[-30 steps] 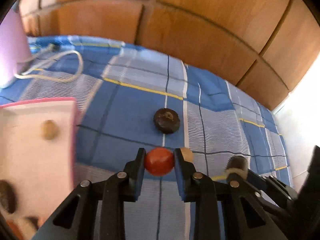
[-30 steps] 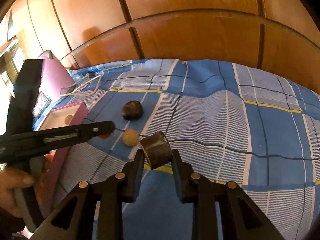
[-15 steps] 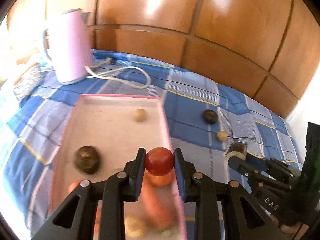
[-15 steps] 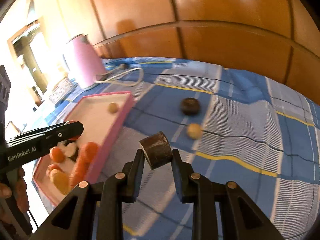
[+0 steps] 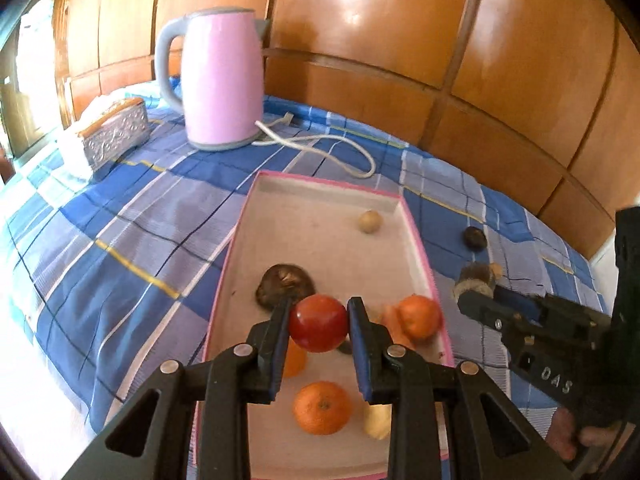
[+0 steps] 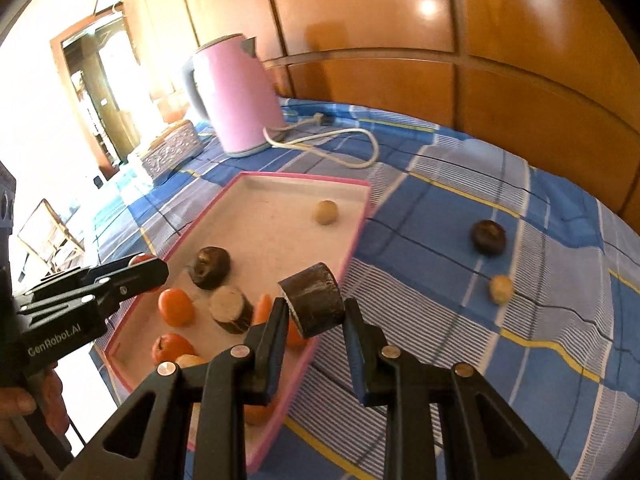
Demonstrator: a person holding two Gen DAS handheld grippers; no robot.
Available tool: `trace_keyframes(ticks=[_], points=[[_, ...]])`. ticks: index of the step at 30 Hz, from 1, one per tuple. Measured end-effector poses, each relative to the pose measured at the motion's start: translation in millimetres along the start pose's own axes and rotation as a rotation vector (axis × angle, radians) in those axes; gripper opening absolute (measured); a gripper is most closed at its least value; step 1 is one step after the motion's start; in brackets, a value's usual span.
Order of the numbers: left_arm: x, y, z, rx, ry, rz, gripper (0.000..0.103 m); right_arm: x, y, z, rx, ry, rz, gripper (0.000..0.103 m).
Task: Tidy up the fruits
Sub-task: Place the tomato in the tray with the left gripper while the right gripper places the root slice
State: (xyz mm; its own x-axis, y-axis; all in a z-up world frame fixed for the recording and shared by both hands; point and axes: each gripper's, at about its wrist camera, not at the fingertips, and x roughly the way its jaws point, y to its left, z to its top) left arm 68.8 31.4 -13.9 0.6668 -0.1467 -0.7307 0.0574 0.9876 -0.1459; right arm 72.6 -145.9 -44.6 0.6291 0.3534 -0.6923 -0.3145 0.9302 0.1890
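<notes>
The left gripper (image 5: 319, 322) had its flat blue-lined fingers clamped on a smooth, glossy red tomato (image 5: 319, 323), held above the near half of the pink-rimmed tray (image 5: 416, 240). The right gripper (image 6: 316, 310) was clamped on a dark brown cylindrical chunk (image 6: 314, 304) with a rough, bark-like side and a flat cut face, held over the tray's right rim.

The tray, a shallow rectangle with a pale matte floor, lay on a blue checked cloth (image 5: 132, 240) of woven stripes and thin yellow lines. Inside it lay a wrinkled dark mushroom-like piece (image 5: 285, 284) near the left wall, a small round beige ball (image 5: 370, 222) near the far right corner, a dimpled orange (image 5: 322, 408) at the near end, and another orange fruit (image 5: 420, 316) against the right wall. On the cloth beyond the tray's right side rested a dark round fruit (image 6: 488, 237) and a small beige ball (image 6: 501, 289), apart from each other.

At the cloth's far edge stood a smooth pink kettle (image 5: 222, 80) with a grey handle and a loose white cord (image 5: 332, 148), before glossy wooden panels (image 5: 400, 40).
</notes>
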Motion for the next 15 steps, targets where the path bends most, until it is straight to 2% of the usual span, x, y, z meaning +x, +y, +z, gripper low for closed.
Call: trace_keyframes(ticks=[1,4,10,15], points=[[0,3,-1,-0.006,0.001,0.003,0.031,3,2,1,-0.001,0.004,0.002,0.027],[-1,10,-5,-0.026,-0.007,0.013,0.055,18,10,11,-0.004,0.033,0.021,0.027],[-7,22,-5,-0.051,-0.023,0.026,0.058,41,31,19,-0.043,0.065,0.029,0.027],[-14,28,-6,-0.076,-0.042,0.051,0.072,49,40,15,-0.059,0.089,0.037,0.028]])
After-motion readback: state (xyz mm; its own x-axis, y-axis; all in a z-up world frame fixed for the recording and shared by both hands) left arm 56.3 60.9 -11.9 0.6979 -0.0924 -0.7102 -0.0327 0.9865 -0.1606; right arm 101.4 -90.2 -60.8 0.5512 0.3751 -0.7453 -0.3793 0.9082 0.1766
